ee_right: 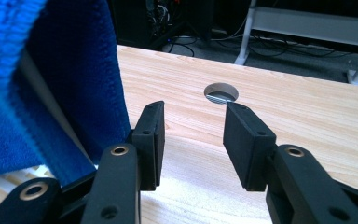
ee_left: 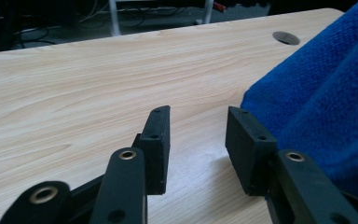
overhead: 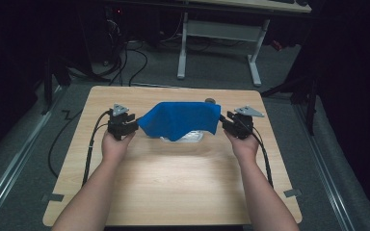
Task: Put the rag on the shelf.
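The worktop (overhead: 173, 178) is a light wood-grain board with rounded corners, bare across its near half. A round cable hole (ee_right: 221, 93) sits near its far edge. A blue towel (overhead: 180, 119) is draped in the middle of the far half, over something clear and shiny (overhead: 189, 137) that rests on the wood just below the towel's near edge.

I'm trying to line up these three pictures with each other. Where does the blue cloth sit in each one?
High view: the blue cloth drapes over something at the table's centre, between the two grippers.
Left gripper view: it fills the right side, beside the right-hand jaw.
Right gripper view: it hangs at the left, beside the left-hand jaw.
Shared landmark: the round hole in the table, beyond the cloth.
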